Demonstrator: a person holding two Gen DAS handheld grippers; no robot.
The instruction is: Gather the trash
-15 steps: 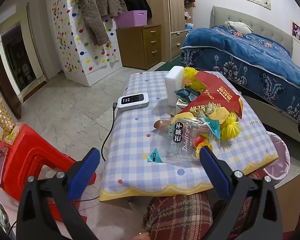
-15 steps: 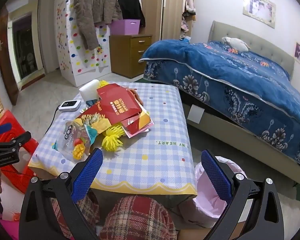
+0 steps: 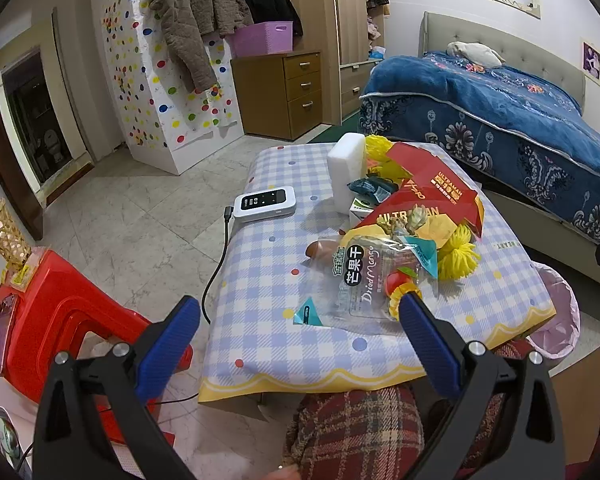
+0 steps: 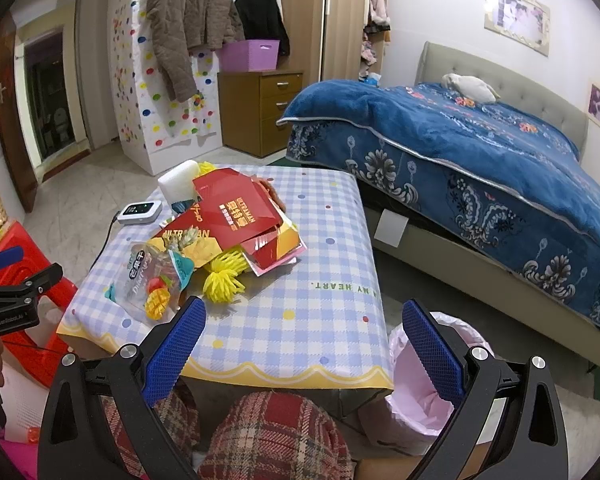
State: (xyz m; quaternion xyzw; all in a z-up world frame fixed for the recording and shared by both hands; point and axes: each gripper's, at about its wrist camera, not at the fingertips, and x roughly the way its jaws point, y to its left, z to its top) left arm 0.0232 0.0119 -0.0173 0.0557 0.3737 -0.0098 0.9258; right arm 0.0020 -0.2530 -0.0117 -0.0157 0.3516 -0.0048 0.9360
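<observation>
A heap of trash lies on a small table with a blue checked cloth (image 3: 268, 264) (image 4: 320, 312). In the heap are a clear dried mango bag (image 3: 370, 280) (image 4: 150, 280), red Ultraman cartons (image 3: 436, 192) (image 4: 236, 208), yellow foam nets (image 3: 458, 254) (image 4: 222, 278), a white foam block (image 3: 346, 168) and a small teal wrapper (image 3: 308, 314). My left gripper (image 3: 298, 316) hovers open over the table's near edge, holding nothing. My right gripper (image 4: 304, 330) is open too, above the near right corner. A bin with a pink liner (image 4: 428, 380) (image 3: 556, 312) stands on the floor by that corner.
A white device (image 3: 266, 202) with a black cable lies at the table's left edge. A red plastic stool (image 3: 60, 316) stands left of the table, a bed with a blue cover (image 4: 480, 160) to the right. The person's plaid-clad knees (image 4: 276, 436) sit under the near edge.
</observation>
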